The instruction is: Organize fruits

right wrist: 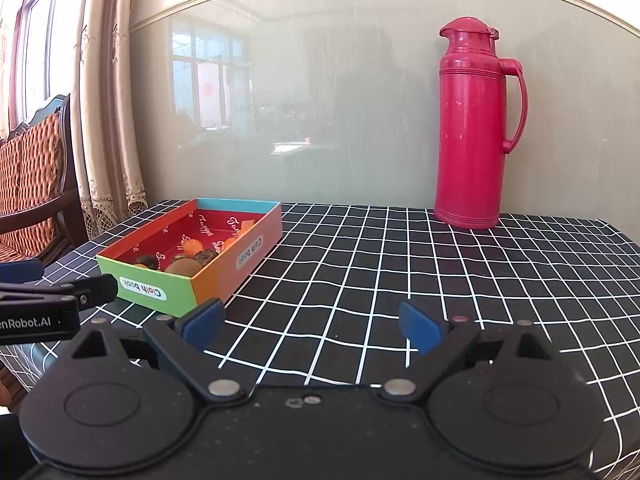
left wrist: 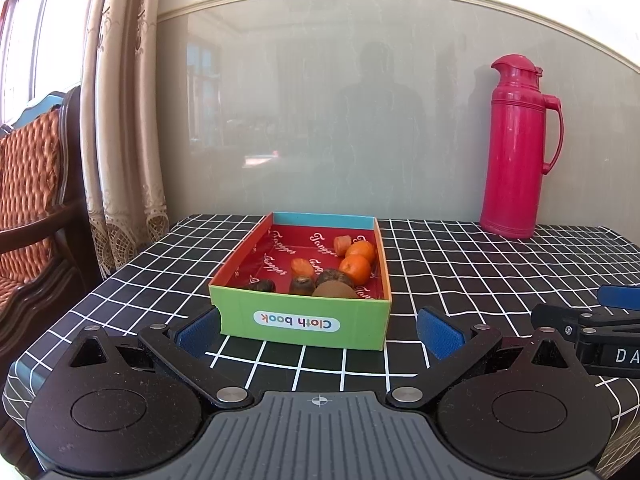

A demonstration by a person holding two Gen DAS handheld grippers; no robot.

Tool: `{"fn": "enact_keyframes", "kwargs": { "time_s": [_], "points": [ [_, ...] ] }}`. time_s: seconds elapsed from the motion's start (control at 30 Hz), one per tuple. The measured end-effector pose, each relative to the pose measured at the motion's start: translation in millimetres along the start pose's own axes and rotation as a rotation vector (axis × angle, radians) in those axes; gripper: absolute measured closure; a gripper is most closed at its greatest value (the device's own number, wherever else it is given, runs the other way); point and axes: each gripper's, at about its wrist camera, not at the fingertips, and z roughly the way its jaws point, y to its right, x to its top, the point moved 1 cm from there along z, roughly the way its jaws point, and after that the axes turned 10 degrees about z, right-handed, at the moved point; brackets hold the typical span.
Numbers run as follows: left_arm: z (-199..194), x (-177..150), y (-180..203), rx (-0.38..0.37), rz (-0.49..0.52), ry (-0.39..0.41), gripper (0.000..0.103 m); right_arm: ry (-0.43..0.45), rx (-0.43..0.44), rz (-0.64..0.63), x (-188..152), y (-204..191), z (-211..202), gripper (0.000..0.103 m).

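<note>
**Fruit all in box, both grippers open and empty**

Your box [left wrist: 300, 322] is a shallow open cardboard tray: green near wall with a "Cloth book" sticker, orange side walls, blue far wall, red printed lining. It sits flat on the checked tablecloth [left wrist: 460, 264], left of the table's middle.

Fruit is bunched in the near-right part of the box:
- two whole tangerines [left wrist: 356, 268], touching, against the right wall
- two orange cut pieces [left wrist: 302, 266], one just left of the tangerines, one at the far end
- a brown kiwi [left wrist: 334, 291] against the near wall
- three dark brown round fruits [left wrist: 334, 277] beside it; type unclear

The far-left part of the lining shows bare.

Your left gripper [left wrist: 320, 330] has its fingers spread wide, nothing between them. It sits just short of the near wall, with the blue pads [left wrist: 438, 330] flanking the box corners. I can't tell whether the left pad touches the box.

Your right gripper [right wrist: 312, 322] is also spread wide and empty, over bare cloth right of the box. Its left pad lies close to the box's near-right corner.

Edges: the table's left edge is close to the box, with a chair [left wrist: 32, 184] and curtain [left wrist: 120, 120] beyond it. A red thermos [right wrist: 472, 128] stands far right against the wall, well apart from the box. Between box and thermos is open cloth.
</note>
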Motion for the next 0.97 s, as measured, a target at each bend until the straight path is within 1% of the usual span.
{"fn": "enact_keyframes", "kwargs": {
  "time_s": [0.63,0.77,0.87,0.93,0.97],
  "points": [
    [-0.4,-0.4,0.1,0.002,-0.003,0.005,0.000,0.000,0.000,0.000,0.0,0.0,0.0,0.009],
    [-1.6,-1.0,-2.8,0.026,-0.021,0.010,0.000,0.000,-0.001,0.001,0.0,0.0,0.0,0.009],
    [-2.6,-1.6,-5.8,0.015,-0.038,0.024,0.000,0.001,0.000,0.003,0.1,-0.7,0.2,0.009],
    [-1.2,-1.6,-5.3,-0.004,-0.037,0.019,0.000,0.001,0.000,0.003,-0.1,-1.1,0.2,0.009],
    [-0.9,-1.6,-4.8,0.002,-0.036,0.017,0.000,0.001,0.001,0.003,0.0,-0.9,0.1,0.009]
  ]
}}
